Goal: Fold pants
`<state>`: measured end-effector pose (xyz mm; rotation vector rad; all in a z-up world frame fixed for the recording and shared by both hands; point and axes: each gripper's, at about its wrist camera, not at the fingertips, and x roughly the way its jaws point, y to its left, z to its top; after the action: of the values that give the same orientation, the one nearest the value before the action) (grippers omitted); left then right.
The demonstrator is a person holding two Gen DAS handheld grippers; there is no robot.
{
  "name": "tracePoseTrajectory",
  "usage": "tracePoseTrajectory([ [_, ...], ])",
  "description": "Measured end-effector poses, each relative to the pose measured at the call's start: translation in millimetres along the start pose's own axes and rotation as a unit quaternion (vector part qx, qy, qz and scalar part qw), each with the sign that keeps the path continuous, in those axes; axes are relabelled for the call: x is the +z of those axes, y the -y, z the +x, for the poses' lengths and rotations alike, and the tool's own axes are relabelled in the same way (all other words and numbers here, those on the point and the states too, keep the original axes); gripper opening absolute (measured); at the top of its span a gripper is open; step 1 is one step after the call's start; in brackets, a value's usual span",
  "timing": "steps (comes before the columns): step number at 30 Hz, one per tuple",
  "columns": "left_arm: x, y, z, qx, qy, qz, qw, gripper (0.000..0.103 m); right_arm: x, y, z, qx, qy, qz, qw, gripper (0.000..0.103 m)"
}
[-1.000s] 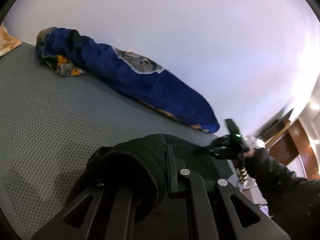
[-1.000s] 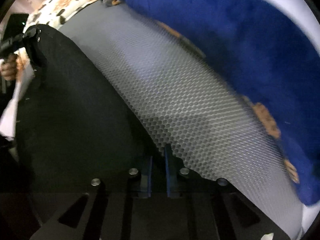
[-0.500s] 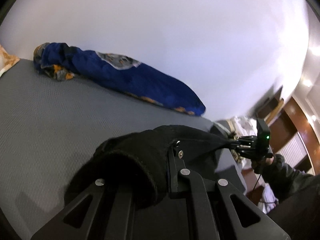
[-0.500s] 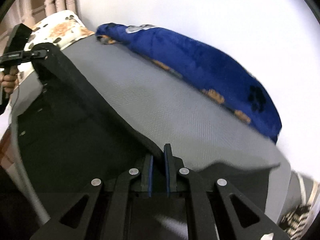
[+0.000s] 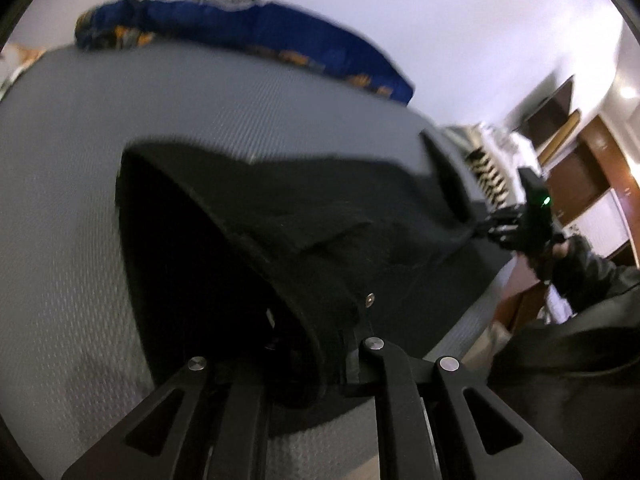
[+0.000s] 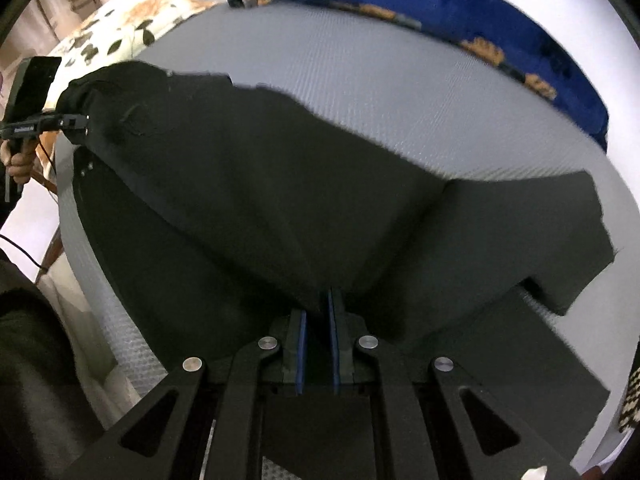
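One pair of black pants (image 6: 280,200) lies spread across a grey mesh-textured bed (image 6: 400,92), lifted at two places by two handheld tongs. One rolled blue blanket (image 6: 460,16) with orange patches runs along the far edge of the bed against a white wall. One pillow (image 6: 120,28) with a leaf print sits at the bed's far left corner in the right wrist view.

The left tongs (image 5: 340,340) hold the thick waistband end of the pants; the dark cloth bunches over and between the fingers, hiding one of them. Their jaws are opening slightly, with the fabric between them and draped over the near finger. In the right wrist view the same left tongs (image 6: 76,122) appear at the far left, gripped by a bare hand (image 6: 18,160), with the waistband hanging from the tip.

The right tongs (image 6: 318,320) are pressed nearly together, their blue-lined pads pinching a fold of the pants between them. In the left wrist view the right tongs (image 5: 486,228) show at the right, held by a gloved hand (image 5: 568,256), with the cloth pulled taut to the tip.

A zebra-striped cloth (image 5: 490,176) lies off the bed's far end, and brown wooden cupboards (image 5: 584,168) stand beyond it. A dark sleeve (image 5: 580,352) fills the lower right of the left wrist view.
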<state>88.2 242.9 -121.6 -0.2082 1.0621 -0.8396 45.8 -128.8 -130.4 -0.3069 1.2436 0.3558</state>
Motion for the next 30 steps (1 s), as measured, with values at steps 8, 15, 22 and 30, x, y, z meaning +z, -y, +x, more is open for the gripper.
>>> tracePoseTrajectory([
  [8, -13, -11, -12, 0.025, -0.024, -0.037, 0.9987, 0.044, 2, -1, 11, -0.011, -0.008, 0.01, 1.0, 0.008],
  [15, -32, -19, -65, 0.058, 0.011, -0.12, 0.991, 0.065, 2, -6, 12, -0.019, -0.005, 0.004, 1.0, 0.009],
  [22, -46, -24, -71, -0.009, 0.038, -0.263, 0.9641, 0.065, -3, -4, 11, -0.018, 0.004, 0.001, 1.0, 0.009],
  [30, -37, -34, -30, -0.04, 0.03, -0.375, 0.9259, 0.062, -9, -6, 7, -0.018, 0.02, 0.008, 1.0, 0.009],
])
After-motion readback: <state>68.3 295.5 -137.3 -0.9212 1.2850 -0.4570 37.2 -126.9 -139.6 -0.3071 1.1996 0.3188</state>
